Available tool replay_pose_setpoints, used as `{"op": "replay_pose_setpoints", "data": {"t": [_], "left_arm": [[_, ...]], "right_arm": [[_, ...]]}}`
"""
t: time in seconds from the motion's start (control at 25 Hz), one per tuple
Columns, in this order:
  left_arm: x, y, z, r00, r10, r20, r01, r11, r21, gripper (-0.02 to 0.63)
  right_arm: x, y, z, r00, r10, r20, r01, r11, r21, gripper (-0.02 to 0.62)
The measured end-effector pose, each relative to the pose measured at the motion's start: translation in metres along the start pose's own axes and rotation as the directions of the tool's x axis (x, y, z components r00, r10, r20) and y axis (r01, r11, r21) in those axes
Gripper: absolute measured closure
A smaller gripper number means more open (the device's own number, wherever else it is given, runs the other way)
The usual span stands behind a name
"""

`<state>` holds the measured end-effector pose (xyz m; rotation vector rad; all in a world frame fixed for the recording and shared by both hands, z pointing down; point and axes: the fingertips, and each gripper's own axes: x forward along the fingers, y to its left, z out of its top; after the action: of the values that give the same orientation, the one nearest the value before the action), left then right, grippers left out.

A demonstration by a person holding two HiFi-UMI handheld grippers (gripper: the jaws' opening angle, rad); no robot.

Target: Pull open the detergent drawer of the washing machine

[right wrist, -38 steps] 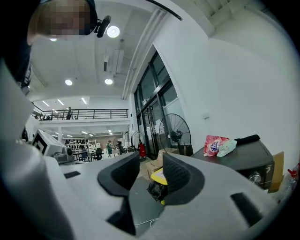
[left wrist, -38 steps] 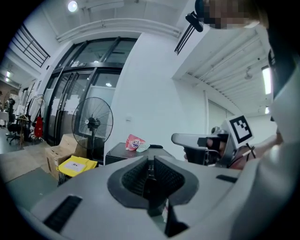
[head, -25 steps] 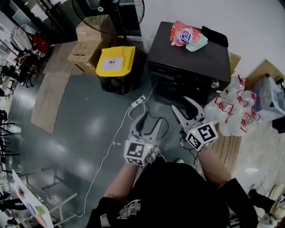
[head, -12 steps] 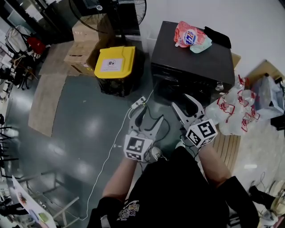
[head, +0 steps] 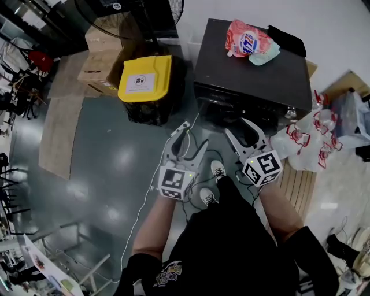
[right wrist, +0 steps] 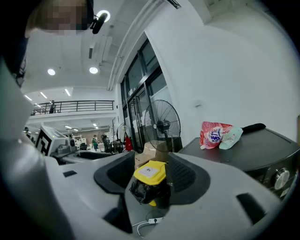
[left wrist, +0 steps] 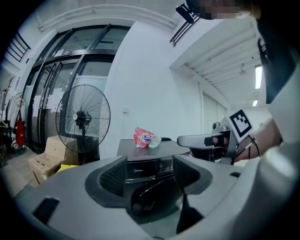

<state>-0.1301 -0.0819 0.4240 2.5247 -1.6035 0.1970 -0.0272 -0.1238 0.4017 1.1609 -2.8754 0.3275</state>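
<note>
The washing machine (head: 248, 63) fronts the person (head: 225, 248), its panel strip (left wrist: 151, 168) running left-right, marked "Midea" at left. Left gripper (head: 189, 144) and right gripper (head: 239, 130) gape wide, empty.

Glossy grey floor (head: 104, 165). Ref: yellow-lidded bin (head: 144, 78). Cardboard boxes (head: 95, 58) just left of it, standing fan (right wrist: 161, 124) behind, glass doors (left wrist: 47, 93) beyond, white wall (head: 341, 29) to the right.

Seen from overhead, the dark grey boxy washing machine (head: 248, 72) shows mostly its top, and its front is too foreshortened to pick out a drawer. The black wire-caged standing fan (head: 175, 11) is cut by the top edge. The left gripper (left wrist: 150, 164) hides the bottom of the machine's door in its own view.
</note>
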Motion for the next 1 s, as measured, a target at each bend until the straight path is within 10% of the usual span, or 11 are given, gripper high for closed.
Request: {"op": "replay_pose_setpoints", "data": {"t": [1.0], "left_arm": [[0.174,0.108,-0.093,0.979,-0.030,-0.204,0.030,1.000,-0.004,0.330]], "right_arm": [[0.099,-0.151,-0.121,0.951,-0.211,-0.225,0.235,0.968,0.088,0.351]]}}
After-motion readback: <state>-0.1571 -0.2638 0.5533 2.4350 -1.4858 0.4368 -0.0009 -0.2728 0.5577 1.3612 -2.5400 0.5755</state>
